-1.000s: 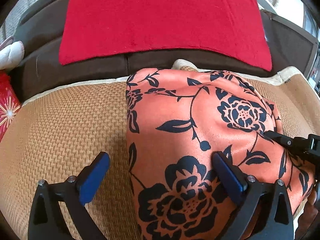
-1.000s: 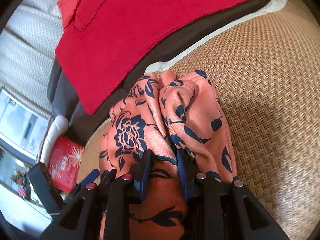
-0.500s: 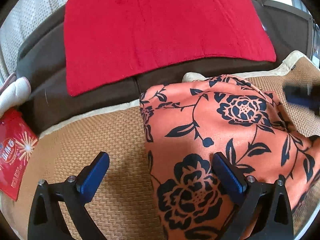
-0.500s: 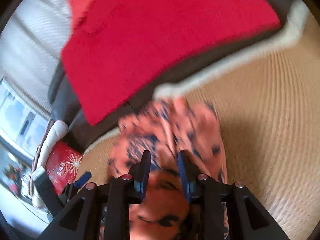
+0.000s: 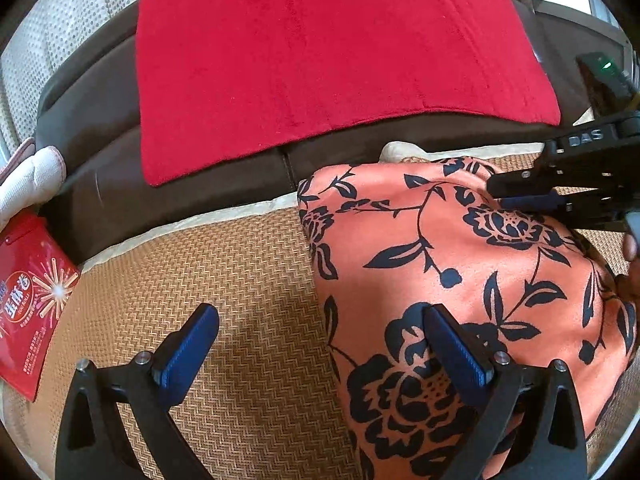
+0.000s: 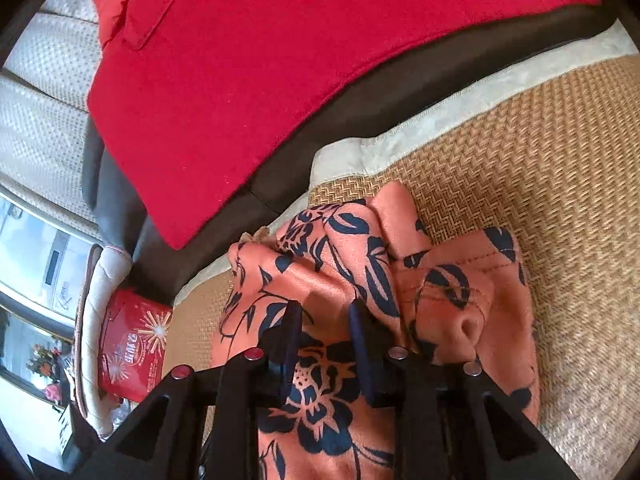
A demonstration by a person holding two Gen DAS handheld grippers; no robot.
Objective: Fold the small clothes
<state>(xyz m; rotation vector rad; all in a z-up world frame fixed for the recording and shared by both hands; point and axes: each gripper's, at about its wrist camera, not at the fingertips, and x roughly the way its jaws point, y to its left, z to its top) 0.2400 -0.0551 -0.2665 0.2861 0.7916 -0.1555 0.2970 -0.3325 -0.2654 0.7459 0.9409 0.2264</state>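
An orange garment [image 5: 440, 248] with a black flower print lies bunched on a woven straw mat [image 5: 240, 280]. My left gripper [image 5: 320, 344] is open wide and low over the garment's left edge, with one finger above the cloth and the other above bare mat. The right gripper [image 5: 500, 194] reaches in from the right over the garment's far part. In the right wrist view my right gripper [image 6: 325, 312] is shut on a raised fold of the garment [image 6: 332, 264]. Its hemmed part lies crumpled to the right.
A red towel [image 5: 320, 72] is draped over the dark brown sofa back [image 5: 100, 120] beyond the mat. A red snack packet [image 5: 28, 304] and a white padded item [image 5: 32, 176] lie at the left. A hand [image 5: 630, 244] shows at the right edge.
The right gripper carried its fold of cloth away from the near right edge toward the sofa back. The garment's right side has bunched up. The left gripper rolled slightly and stayed open.
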